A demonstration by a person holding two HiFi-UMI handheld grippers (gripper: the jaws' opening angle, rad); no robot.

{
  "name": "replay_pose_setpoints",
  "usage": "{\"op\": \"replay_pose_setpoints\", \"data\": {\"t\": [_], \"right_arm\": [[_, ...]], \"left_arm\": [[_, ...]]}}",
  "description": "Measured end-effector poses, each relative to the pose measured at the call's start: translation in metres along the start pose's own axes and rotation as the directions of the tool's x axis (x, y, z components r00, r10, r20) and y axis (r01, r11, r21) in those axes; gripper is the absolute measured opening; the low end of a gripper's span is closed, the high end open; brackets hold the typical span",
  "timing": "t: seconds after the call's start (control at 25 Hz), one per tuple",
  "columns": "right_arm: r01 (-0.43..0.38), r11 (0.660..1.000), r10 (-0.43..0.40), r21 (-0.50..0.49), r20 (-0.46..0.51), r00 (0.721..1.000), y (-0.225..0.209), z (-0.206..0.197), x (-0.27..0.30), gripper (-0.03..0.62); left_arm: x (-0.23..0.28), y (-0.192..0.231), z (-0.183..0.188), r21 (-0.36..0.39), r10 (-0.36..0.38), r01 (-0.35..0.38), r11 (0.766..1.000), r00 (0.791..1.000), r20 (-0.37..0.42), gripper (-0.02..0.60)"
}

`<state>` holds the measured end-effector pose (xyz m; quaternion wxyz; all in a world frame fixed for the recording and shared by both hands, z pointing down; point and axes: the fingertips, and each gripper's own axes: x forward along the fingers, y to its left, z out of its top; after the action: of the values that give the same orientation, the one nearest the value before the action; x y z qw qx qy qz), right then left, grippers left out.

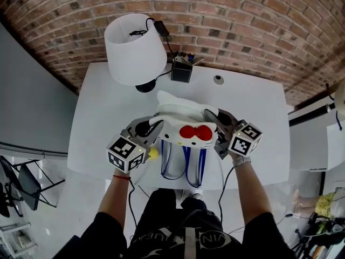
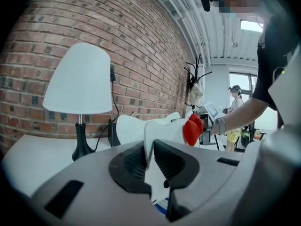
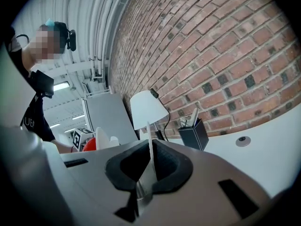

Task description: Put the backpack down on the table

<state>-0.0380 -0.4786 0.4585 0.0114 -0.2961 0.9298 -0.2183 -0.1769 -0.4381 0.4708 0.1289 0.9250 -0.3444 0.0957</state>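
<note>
The backpack is white with a red bow. It hangs between my two grippers over the front half of the white table. Its blue-edged straps dangle past the table's front edge. My left gripper is shut on the bag's left edge. In the left gripper view the white fabric is pinched between the pads, with the bow beyond. My right gripper is shut on the right edge. In the right gripper view a thin white fold stands between the pads.
A white-shaded lamp stands at the table's back left, with a black pen holder beside it. A cable grommet sits in the tabletop near the brick wall. A white cabinet stands to the right of the table.
</note>
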Motion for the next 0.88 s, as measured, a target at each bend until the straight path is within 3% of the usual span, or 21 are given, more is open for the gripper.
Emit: {"op": "replay_pose_setpoints", "data": {"t": [0.48, 0.88], "right_arm": [[-0.015, 0.994, 0.017, -0.105, 0.026, 1.0, -0.007, 0.001, 0.005, 0.011], [-0.022, 0.996, 0.025, -0.091, 0.034, 0.999, -0.005, -0.015, -0.009, 0.015]], "left_arm": [[0.008, 0.005, -0.01, 0.014, -0.018, 0.018, 1.0, 1.0, 0.002, 0.026], [0.004, -0.012, -0.021, 0.049, -0.054, 0.055, 0.997, 0.998, -0.025, 0.025]]}}
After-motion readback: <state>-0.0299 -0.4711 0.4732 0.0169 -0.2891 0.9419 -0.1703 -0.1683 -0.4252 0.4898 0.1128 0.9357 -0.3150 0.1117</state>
